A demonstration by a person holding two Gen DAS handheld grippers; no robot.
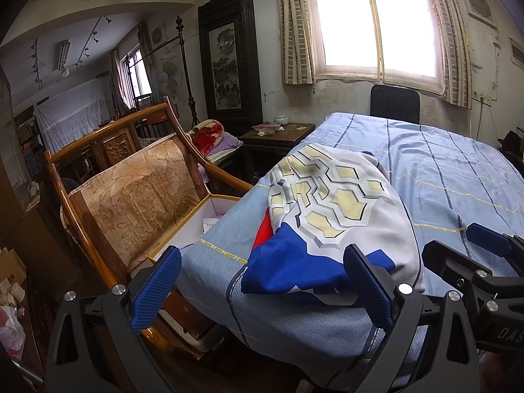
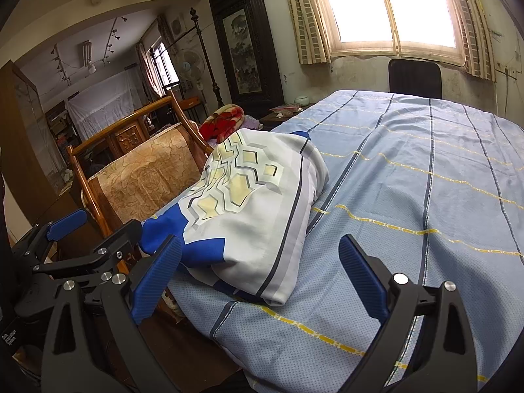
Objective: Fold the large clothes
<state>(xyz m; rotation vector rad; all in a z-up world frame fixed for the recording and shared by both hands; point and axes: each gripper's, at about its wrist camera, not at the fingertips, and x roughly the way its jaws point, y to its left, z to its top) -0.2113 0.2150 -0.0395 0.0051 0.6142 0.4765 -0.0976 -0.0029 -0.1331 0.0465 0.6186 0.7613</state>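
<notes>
The patterned garment [image 1: 330,216] lies bunched at the bed's [image 1: 458,177] near-left corner, toward 9 o'clock of its blue striped sheet. It looks light, soft and slippery; the blue hem nearest the left gripper [image 1: 265,288] seems graspable. Both the left and the right gripper [image 2: 262,278] gape, empty. A wooden chair [image 1: 131,190] stands at 9 o'clock.
</notes>
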